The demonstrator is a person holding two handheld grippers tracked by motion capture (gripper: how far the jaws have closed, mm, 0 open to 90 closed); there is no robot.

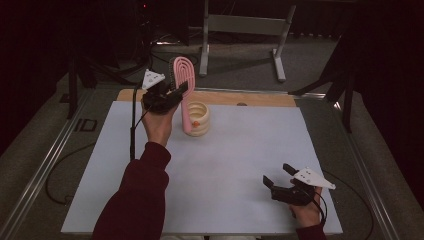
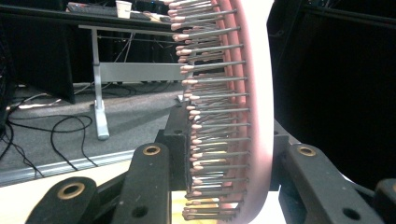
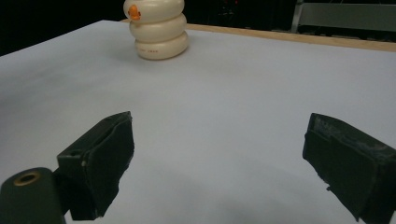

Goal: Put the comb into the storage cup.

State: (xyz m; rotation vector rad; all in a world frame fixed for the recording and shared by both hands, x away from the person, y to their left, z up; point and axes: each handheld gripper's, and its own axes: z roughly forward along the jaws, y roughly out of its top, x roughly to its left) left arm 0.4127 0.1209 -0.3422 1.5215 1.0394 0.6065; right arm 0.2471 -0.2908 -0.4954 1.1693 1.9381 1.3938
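Observation:
My left gripper (image 1: pixel 172 92) is raised over the back of the table, shut on the bristled head of a pink hairbrush (image 1: pixel 181 75). The brush stands upright, and its handle hangs down against the left side of a cream ribbed cup (image 1: pixel 201 120); I cannot tell whether the handle's tip is inside the cup. In the left gripper view the bristles of the brush (image 2: pixel 252 116) point left between the jaws of that gripper (image 2: pixel 229 140). My right gripper (image 1: pixel 278 175) rests low at the front right, open with nothing between its fingers. From that open right gripper (image 3: pixel 219 158), the cup (image 3: pixel 159 32) stands far ahead and carries an orange mark.
A white sheet (image 1: pixel 240 150) covers the table, with a wooden strip (image 1: pixel 260 98) along its back edge. Beyond it a grey metal stand (image 1: pixel 240 25) sits on the dark floor. Rails run along both table sides, and a cable (image 1: pixel 133 125) trails from the left gripper.

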